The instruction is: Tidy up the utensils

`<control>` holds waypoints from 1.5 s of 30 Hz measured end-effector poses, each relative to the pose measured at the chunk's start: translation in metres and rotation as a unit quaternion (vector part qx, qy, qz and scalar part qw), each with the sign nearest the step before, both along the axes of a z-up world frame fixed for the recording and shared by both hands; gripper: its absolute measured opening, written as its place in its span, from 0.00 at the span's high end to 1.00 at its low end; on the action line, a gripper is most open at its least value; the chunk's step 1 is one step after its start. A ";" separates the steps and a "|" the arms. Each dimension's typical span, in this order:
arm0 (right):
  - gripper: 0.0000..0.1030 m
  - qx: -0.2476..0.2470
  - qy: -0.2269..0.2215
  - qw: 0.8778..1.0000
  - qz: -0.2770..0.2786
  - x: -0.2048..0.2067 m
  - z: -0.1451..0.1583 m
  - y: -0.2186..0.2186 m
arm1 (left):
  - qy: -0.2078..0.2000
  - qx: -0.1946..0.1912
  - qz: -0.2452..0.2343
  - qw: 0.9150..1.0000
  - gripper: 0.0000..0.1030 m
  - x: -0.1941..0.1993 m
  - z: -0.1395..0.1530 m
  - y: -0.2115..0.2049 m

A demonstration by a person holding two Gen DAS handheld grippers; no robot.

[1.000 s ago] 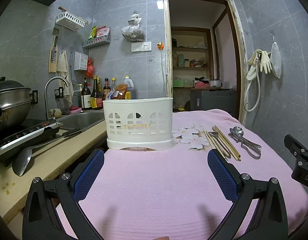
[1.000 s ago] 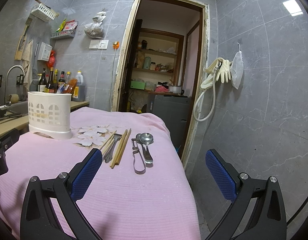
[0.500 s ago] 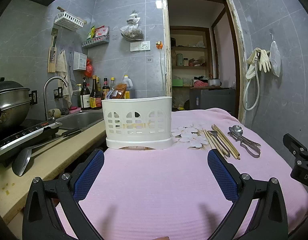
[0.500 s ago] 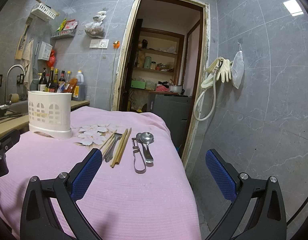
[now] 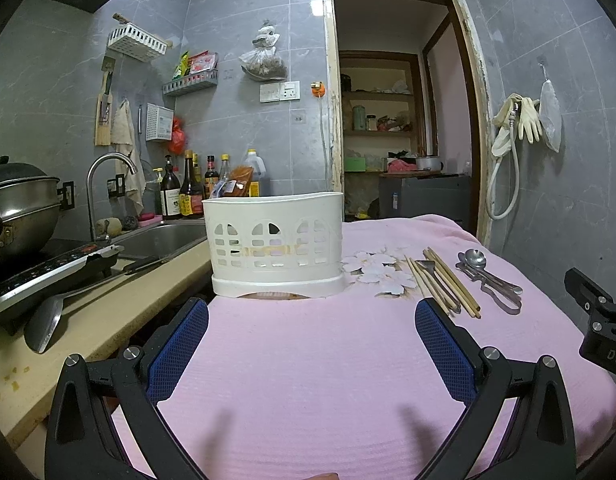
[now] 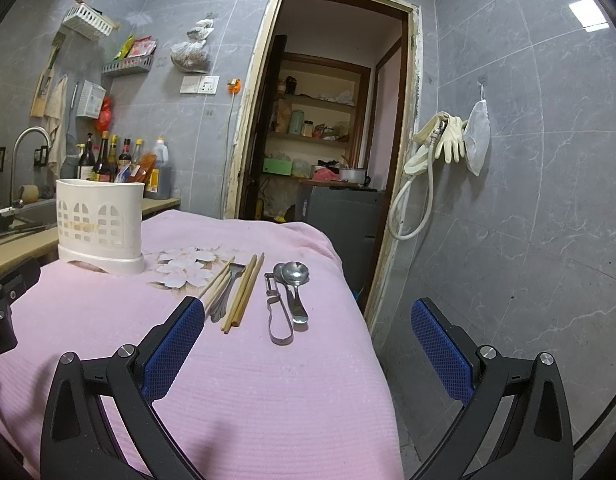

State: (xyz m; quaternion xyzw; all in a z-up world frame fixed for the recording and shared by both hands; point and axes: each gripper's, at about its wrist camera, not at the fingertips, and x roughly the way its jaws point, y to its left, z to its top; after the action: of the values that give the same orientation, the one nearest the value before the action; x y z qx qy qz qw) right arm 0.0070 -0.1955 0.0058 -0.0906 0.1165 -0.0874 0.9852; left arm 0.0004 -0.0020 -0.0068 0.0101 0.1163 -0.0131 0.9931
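Note:
A white slotted utensil holder [image 5: 275,242] [image 6: 99,224] stands upright on the pink cloth [image 5: 308,360] [image 6: 247,380]. To its right lie wooden chopsticks [image 5: 452,282] [image 6: 243,292], a fork [image 6: 227,284] among them, two metal spoons [image 5: 474,260] [image 6: 295,276] and a metal peeler [image 5: 504,294] [image 6: 277,312]. My left gripper [image 5: 311,350] is open, low over the cloth in front of the holder. My right gripper [image 6: 308,344] is open too, nearer than the utensils, its left pad [image 6: 171,350] just short of the chopstick ends. Neither holds anything.
Left of the cloth runs a counter [image 5: 87,320] with a sink [image 5: 159,236], a tap, sauce bottles [image 5: 187,192], a spatula [image 5: 47,320] and a pot on a cooktop [image 5: 15,208]. The cloth's right edge drops off beside a tiled wall with hanging gloves [image 6: 448,140]. A doorway [image 6: 328,140] lies behind.
Both views have shifted only slightly; the holder sits a touch higher in the left view. Both grippers stay open and nothing on the cloth has moved.

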 end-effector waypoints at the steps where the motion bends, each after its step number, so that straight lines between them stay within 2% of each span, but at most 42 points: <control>1: 0.00 0.000 0.000 1.000 0.000 0.000 -0.001 0.001 | 0.000 0.000 0.000 1.000 0.02 0.000 0.001 0.000; 9: 0.00 -0.006 -0.010 1.000 0.002 0.007 0.010 -0.007 | -0.001 -0.001 0.000 1.000 0.02 0.013 0.012 -0.002; 13: 0.00 -0.003 -0.011 1.000 0.005 0.017 0.015 -0.015 | -0.012 0.016 -0.004 1.000 0.02 0.025 0.025 -0.008; 16: 0.00 -0.006 -0.008 1.000 0.008 0.026 0.021 -0.023 | -0.008 0.027 -0.030 0.999 0.02 0.041 0.033 -0.013; 19: 0.00 -0.015 -0.006 1.000 0.025 0.038 0.030 -0.033 | 0.017 0.025 -0.064 0.998 0.02 0.066 0.043 -0.016; 23: 0.00 -0.038 0.021 0.998 0.048 0.064 0.041 -0.042 | 0.065 0.021 -0.104 0.992 0.02 0.097 0.047 -0.023; 26: 0.00 -0.048 0.044 0.996 0.062 0.084 0.041 -0.048 | 0.096 0.039 -0.134 0.985 0.02 0.117 0.047 -0.037; 31: 0.02 -0.042 0.088 0.992 0.085 0.120 0.038 -0.058 | 0.135 0.069 -0.166 0.975 0.11 0.147 0.038 -0.061; 35: 0.21 -0.034 0.126 0.986 0.100 0.149 0.031 -0.066 | 0.167 0.080 -0.184 0.965 0.24 0.171 0.028 -0.072; 37: 0.28 -0.027 0.146 0.983 0.111 0.163 0.027 -0.070 | 0.192 0.080 -0.195 0.959 0.33 0.186 0.021 -0.076; 39: 0.40 -0.024 0.163 0.979 0.119 0.175 0.024 -0.074 | 0.224 0.076 -0.208 0.949 0.43 0.203 0.014 -0.081; 42: 0.47 -0.019 0.190 0.973 0.130 0.193 0.017 -0.078 | 0.265 0.072 -0.224 0.935 0.52 0.225 0.002 -0.089; 45: 0.52 0.001 0.221 0.965 0.140 0.209 0.009 -0.084 | 0.290 0.070 -0.233 0.926 0.58 0.240 -0.007 -0.095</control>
State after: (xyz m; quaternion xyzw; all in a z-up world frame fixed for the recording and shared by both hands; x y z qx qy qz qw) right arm 0.2163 -0.2798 0.0150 -0.1223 0.3179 0.0737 0.9373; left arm 0.2405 -0.0966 -0.0135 0.1026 0.3942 -0.2381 0.8817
